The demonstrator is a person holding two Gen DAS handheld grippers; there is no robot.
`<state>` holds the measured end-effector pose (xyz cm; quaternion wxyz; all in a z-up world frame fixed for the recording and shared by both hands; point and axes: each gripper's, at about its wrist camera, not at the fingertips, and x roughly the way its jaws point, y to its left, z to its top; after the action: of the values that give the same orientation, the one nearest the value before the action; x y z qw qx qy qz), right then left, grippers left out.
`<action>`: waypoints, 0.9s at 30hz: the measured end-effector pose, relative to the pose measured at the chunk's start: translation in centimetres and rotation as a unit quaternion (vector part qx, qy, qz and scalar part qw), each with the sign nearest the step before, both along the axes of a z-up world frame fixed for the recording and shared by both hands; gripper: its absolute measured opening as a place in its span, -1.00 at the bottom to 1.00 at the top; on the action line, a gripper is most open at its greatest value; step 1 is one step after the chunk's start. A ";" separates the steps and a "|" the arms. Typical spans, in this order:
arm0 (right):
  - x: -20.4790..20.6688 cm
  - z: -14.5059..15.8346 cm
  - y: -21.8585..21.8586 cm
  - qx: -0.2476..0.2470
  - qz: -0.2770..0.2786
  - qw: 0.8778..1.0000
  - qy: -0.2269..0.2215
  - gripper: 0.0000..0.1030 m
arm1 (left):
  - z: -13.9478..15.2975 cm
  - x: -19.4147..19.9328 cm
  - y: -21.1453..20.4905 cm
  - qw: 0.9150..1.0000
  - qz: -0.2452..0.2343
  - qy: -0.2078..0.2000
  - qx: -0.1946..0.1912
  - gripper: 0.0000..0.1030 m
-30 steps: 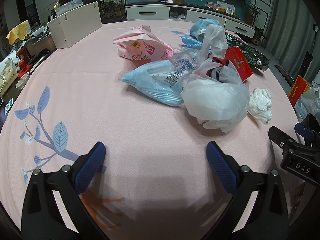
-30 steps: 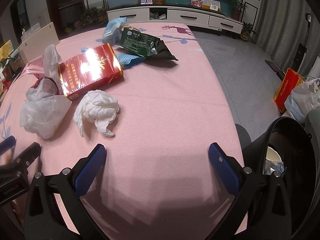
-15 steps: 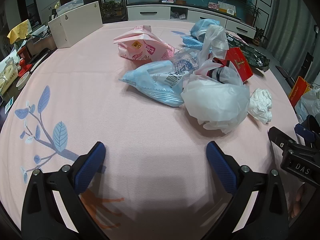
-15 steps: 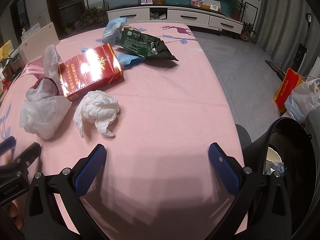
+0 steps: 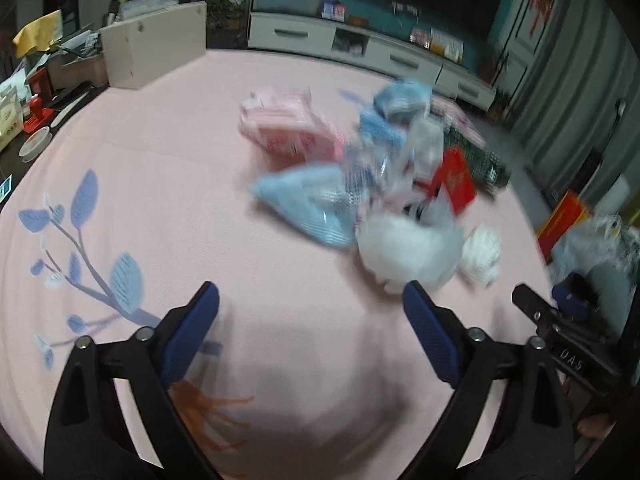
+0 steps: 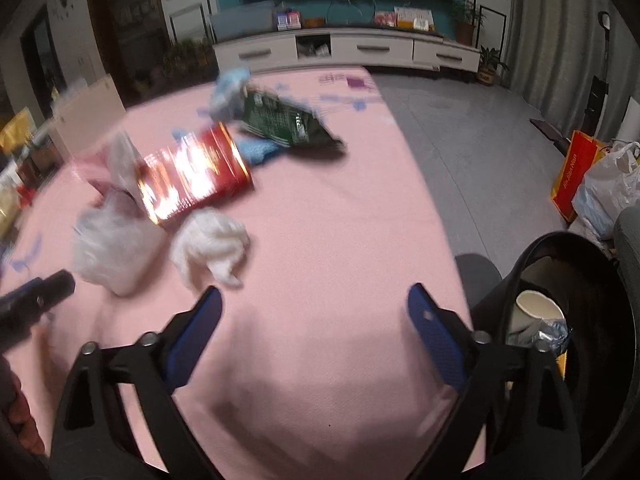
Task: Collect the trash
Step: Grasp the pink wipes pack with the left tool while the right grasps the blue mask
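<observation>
Trash lies in a pile on the pink table: a white plastic bag [image 5: 408, 248] [image 6: 112, 244], a crumpled white tissue [image 5: 482, 254] [image 6: 210, 244], a red box [image 6: 192, 174] [image 5: 456, 180], a light blue packet [image 5: 308, 200], a pink packet [image 5: 288, 126] and a dark green packet [image 6: 284, 124]. My left gripper [image 5: 312, 312] is open and empty, short of the white bag. My right gripper [image 6: 316, 316] is open and empty, just right of the tissue. Both views are blurred.
A black trash bin [image 6: 560, 320] with a paper cup inside stands off the table's right edge. A white box [image 5: 152, 52] sits at the far left of the table. Bags [image 6: 600, 184] lie on the floor at right.
Both grippers have lifted and moved; the views are now motion-blurred. The trash sits lower and closer to my fingers. Both stay open and empty.
</observation>
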<state>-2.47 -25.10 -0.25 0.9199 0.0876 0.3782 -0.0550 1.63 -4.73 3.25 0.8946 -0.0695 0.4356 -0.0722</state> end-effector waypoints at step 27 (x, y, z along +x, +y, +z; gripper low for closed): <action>29.5 3.6 4.7 0.000 0.044 0.994 0.096 0.78 | 0.1 14.4 4.2 0.992 -0.009 0.043 -0.116 0.68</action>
<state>27.01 -20.42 3.37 0.8809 0.0651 0.4683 -0.0222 16.01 -0.58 3.32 0.8601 -0.1721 0.4630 -0.1278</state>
